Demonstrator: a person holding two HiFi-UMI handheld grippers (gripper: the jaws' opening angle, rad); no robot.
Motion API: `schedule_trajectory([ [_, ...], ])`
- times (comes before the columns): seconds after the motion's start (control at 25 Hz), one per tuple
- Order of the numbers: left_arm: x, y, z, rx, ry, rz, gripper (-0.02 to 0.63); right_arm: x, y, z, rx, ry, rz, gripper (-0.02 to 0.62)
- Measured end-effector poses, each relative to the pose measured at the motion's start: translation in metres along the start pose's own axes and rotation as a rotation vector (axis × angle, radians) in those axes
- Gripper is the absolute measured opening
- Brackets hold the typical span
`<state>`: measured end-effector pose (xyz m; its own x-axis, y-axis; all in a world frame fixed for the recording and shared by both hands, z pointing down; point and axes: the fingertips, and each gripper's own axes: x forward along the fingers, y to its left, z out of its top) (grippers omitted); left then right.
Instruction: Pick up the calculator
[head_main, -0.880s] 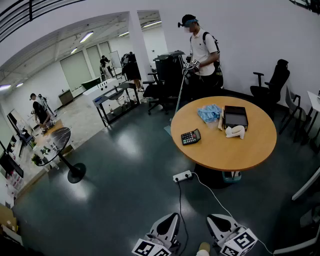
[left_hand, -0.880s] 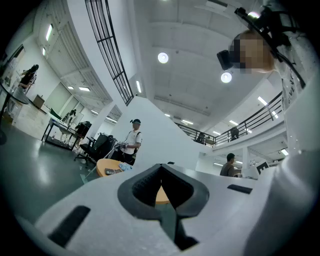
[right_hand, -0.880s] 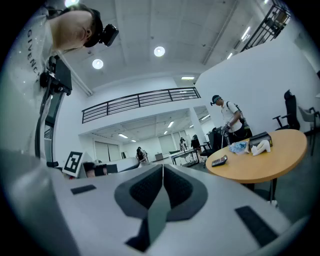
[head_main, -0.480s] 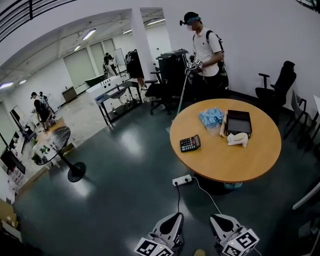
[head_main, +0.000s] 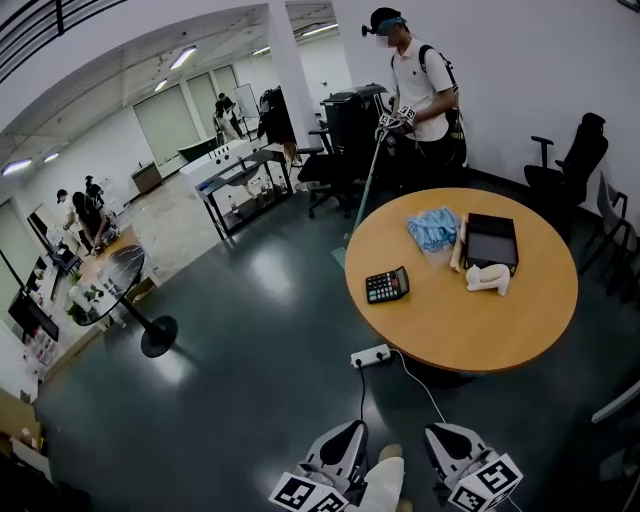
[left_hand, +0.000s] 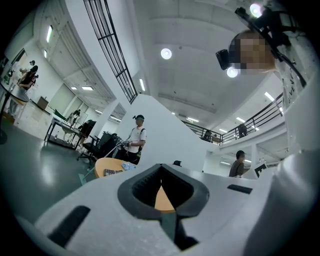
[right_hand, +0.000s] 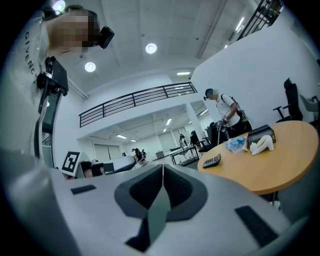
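Calculator (head_main: 386, 285), probably light, stiff and slick, lies flat near the tabletop's (head_main: 470, 335) left edge, best pinched across its sides; left gripper (left_hand: 161, 169) and right gripper (right_hand: 162, 169), jaws closed and empty, hang well apart from it.

Table (head_main: 480, 330): smooth wood-look top, low sheen. Floor (head_main: 250, 330): dark, glossy, mirrors ceiling lights. Calculator (head_main: 387, 285): black plastic. Left tool (head_main: 350, 432), right tool (head_main: 433, 436): matt pale plastic, black ribbed pads (right_hand: 145, 190).
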<state>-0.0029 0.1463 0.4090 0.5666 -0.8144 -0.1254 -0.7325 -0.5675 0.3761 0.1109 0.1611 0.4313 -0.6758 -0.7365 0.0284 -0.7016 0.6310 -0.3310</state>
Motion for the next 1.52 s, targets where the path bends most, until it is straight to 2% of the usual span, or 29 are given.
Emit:
schedule_trajectory([
  [0.36,0.087,0.047,-0.004,-0.013,-0.007,-0.032,0.008,0.054,-0.074,0.015,-0.003,0.015,-0.055,0.011],
  [0.52,0.134,0.077,-0.001,0.085,-0.034,-0.076,0.008,0.098,-0.103,0.030,-0.031,0.001,-0.077,0.011],
  [0.72,0.220,0.100,-0.006,0.200,-0.070,-0.122,0.008,0.157,-0.137,0.057,-0.138,-0.045,-0.140,0.011],
  [0.84,0.252,0.109,-0.024,0.189,-0.045,-0.145,0.008,0.180,-0.156,0.061,-0.137,-0.050,-0.187,0.011],
  [1.12,0.276,0.148,-0.046,0.139,0.031,-0.155,0.008,0.225,-0.192,0.052,-0.103,-0.007,-0.237,0.011],
  [1.36,0.298,0.169,-0.064,0.114,0.072,-0.163,0.008,0.259,-0.212,0.034,-0.066,0.061,-0.203,0.012],
  [1.52,0.319,0.182,-0.084,0.083,0.093,-0.150,0.008,0.281,-0.243,0.023,-0.025,0.113,-0.194,0.012],
])
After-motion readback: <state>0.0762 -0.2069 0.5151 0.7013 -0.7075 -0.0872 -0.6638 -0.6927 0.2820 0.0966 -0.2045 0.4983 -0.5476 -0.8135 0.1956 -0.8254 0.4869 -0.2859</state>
